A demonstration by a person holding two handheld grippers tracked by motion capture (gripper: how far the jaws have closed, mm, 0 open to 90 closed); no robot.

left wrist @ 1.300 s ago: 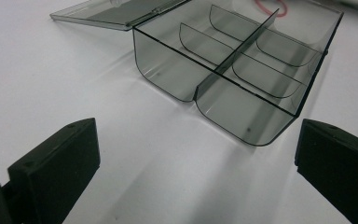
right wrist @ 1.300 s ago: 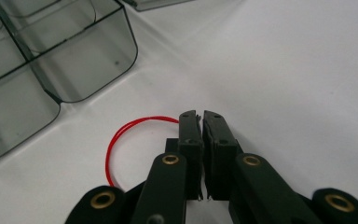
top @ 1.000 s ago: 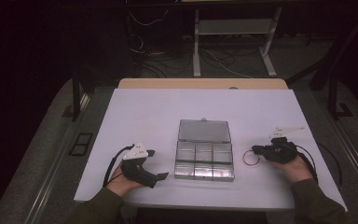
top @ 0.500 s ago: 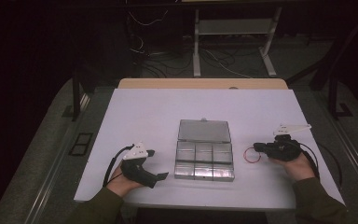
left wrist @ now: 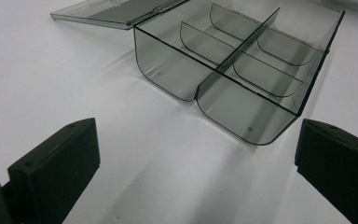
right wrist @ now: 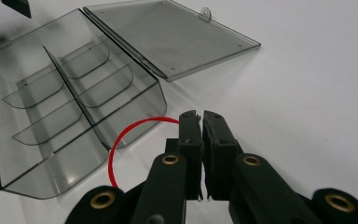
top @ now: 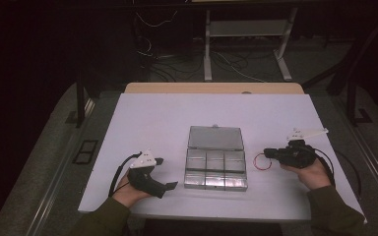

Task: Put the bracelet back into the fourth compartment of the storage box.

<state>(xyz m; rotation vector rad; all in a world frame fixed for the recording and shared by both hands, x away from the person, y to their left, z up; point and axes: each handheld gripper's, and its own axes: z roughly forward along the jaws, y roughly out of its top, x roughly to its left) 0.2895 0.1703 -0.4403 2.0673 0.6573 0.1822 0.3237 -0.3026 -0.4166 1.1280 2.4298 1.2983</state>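
Pinching a thin red rubber ring (right wrist: 121, 140), your right tongs (right wrist: 201, 122) are clamped together on it, just beside the right wall of the clear smoky plastic compartment box (top: 215, 169). Its lid (top: 215, 138) lies open flat on the white surface (top: 147, 118). Your left tongs (left wrist: 191, 154) stand wide apart, holding nothing, facing the box.

Thin red ring (right wrist: 121, 140) pinched upright in closed jaws; just beside clear open box (right wrist: 65, 116)
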